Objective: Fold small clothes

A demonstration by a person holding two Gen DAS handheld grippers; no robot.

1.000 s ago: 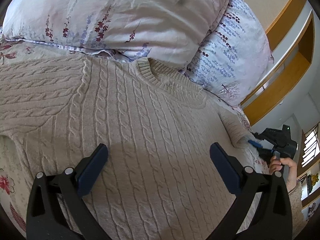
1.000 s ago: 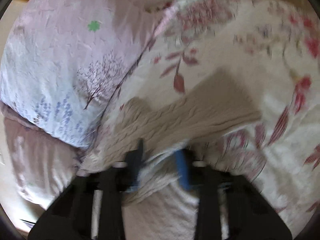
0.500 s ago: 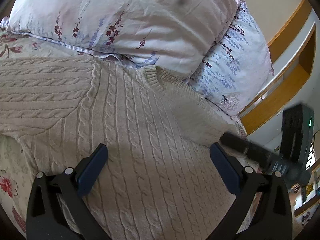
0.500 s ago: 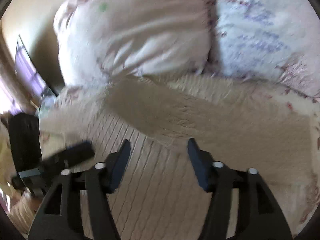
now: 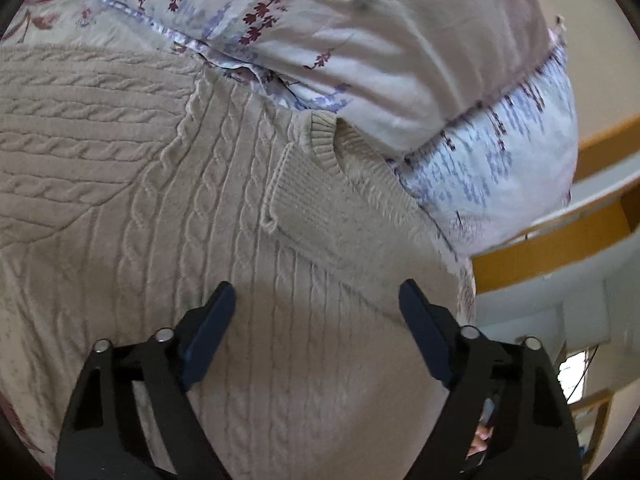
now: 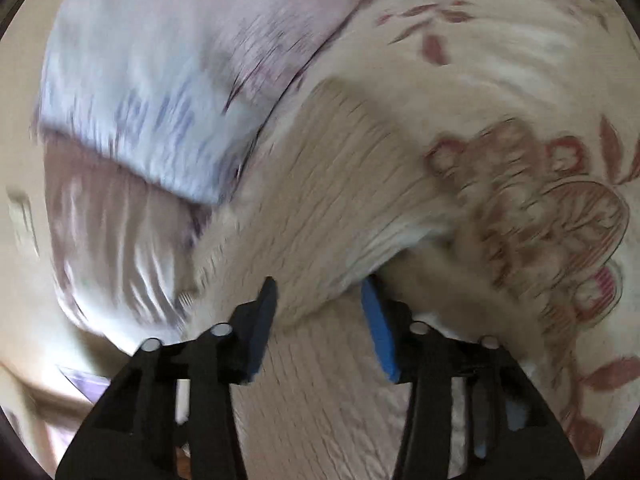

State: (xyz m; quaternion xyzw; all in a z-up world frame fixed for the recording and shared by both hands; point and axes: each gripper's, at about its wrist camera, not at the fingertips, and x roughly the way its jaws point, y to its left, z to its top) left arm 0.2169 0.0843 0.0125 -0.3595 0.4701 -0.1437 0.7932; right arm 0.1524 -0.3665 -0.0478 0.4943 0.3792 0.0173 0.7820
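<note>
A beige cable-knit sweater [image 5: 180, 208] lies flat on the bed, collar toward the pillows. Its right sleeve [image 5: 340, 216] is folded across the chest, cuff near the collar. My left gripper [image 5: 316, 320] is open and empty, hovering just above the sweater's chest. In the blurred right wrist view my right gripper [image 6: 320, 304] is open over the sweater's right edge [image 6: 340, 208], with knit fabric between and under the fingers; no grip is visible.
Two floral pillows [image 5: 360, 32] [image 5: 500, 168] lie past the collar. The floral bedsheet [image 6: 540, 184] spreads to the right of the sweater. A wooden headboard frame [image 5: 560, 232] stands at the far right.
The right gripper carried the right sleeve over onto the chest, let it go and swung back to the sweater's right edge. The left gripper drifted closer to the collar.
</note>
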